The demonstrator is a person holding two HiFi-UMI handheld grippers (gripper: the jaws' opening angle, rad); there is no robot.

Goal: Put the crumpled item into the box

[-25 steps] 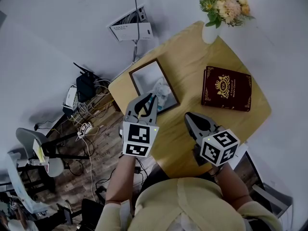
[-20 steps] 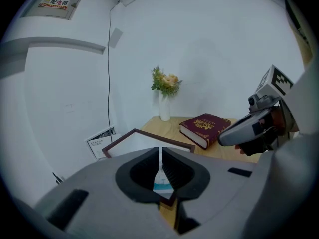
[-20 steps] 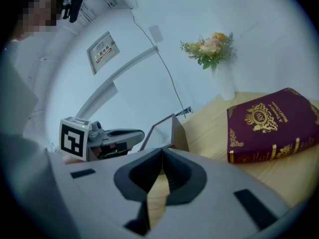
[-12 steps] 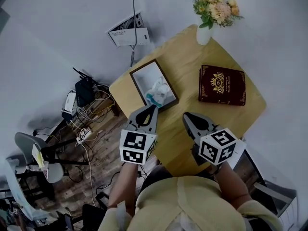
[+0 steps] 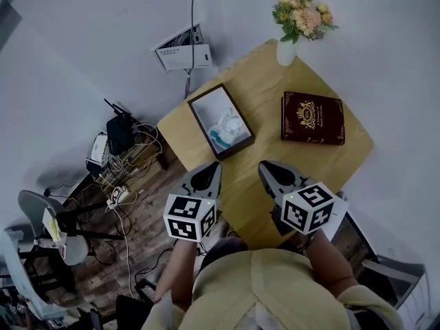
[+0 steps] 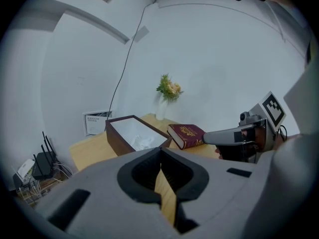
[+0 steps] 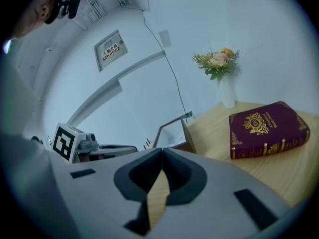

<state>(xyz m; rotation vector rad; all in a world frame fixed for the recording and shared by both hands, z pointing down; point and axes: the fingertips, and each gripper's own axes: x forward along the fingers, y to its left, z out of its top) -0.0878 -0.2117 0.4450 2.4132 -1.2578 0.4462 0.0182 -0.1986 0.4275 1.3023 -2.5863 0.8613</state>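
A dark wooden box [image 5: 200, 122] lies on the round wooden table [image 5: 275, 153], near its left edge. The crumpled white and teal item [image 5: 227, 126] rests inside it, toward the near end; it also shows as white in the box [image 6: 117, 140] in the left gripper view. My left gripper [image 5: 211, 169] is shut and empty, held just short of the box's near end. My right gripper [image 5: 265, 170] is shut and empty too, over the table's near part, to the right of the box. The right gripper view catches the box [image 7: 190, 137] from its end.
A maroon book [image 5: 313, 117] lies flat on the table's right side. A white vase of flowers [image 5: 295, 23] stands at the far edge. Left of the table, on the floor, are a router and tangled cables [image 5: 120, 150] and a chair [image 5: 41, 218].
My left gripper was open over the box's near end; it has shut and drawn back toward me. The crumpled item stays in the box. The right gripper has barely moved.
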